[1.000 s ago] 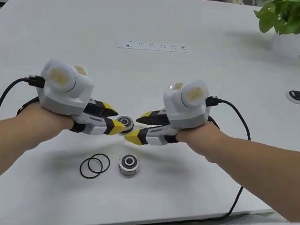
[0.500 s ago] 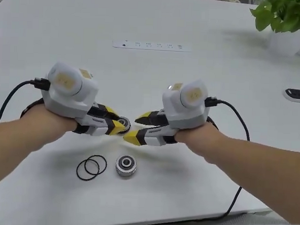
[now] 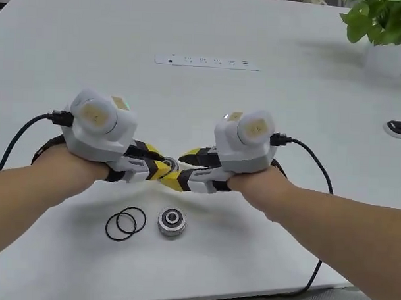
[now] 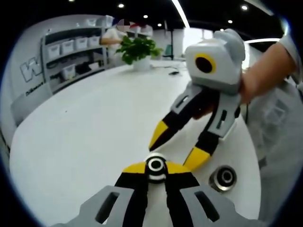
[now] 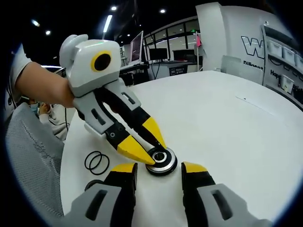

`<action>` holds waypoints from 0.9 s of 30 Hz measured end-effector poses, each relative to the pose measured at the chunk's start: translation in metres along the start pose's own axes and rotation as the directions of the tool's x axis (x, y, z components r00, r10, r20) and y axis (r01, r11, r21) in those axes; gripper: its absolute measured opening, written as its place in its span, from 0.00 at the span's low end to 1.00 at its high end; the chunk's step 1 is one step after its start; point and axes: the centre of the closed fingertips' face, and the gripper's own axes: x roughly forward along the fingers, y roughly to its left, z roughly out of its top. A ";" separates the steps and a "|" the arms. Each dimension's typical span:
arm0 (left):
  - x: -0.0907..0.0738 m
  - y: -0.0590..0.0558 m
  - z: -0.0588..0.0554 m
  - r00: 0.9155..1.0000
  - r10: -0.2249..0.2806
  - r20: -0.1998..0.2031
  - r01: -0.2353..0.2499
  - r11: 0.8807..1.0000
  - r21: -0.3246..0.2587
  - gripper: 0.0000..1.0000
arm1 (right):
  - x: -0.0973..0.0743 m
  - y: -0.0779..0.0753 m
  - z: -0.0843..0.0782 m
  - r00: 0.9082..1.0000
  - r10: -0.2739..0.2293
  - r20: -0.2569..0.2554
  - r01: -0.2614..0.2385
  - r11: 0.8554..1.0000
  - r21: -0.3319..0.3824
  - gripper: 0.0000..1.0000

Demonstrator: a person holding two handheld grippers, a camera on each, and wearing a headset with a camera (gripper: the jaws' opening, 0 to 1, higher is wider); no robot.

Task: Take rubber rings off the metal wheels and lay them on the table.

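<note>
Two rubber rings (image 3: 125, 222) lie on the table (image 3: 268, 100) in the head view, nearer the person than the held wheel (image 3: 169, 165) and a little to its left. A second wheel (image 3: 172, 221) rests just beside them, straight below the held wheel. The left gripper (image 3: 162, 167) and right gripper (image 3: 177, 170) meet at the held wheel, above the tabletop.

In the left gripper view, its own jaws are clamped on the held wheel, and the right gripper's jaws stand apart just beyond it.

In the right gripper view, its own yellow tips sit apart, either side of the held wheel.

Stripping this wheel looks to be the step in hand. Next, the right jaws would need to nip its dark outer band and peel it off.
</note>
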 end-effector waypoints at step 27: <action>0.000 -0.003 0.002 1.000 0.004 0.021 -0.004 1.000 -0.009 0.13 | -0.005 -0.002 -0.004 1.000 -0.004 0.007 0.004 1.000 0.005 0.22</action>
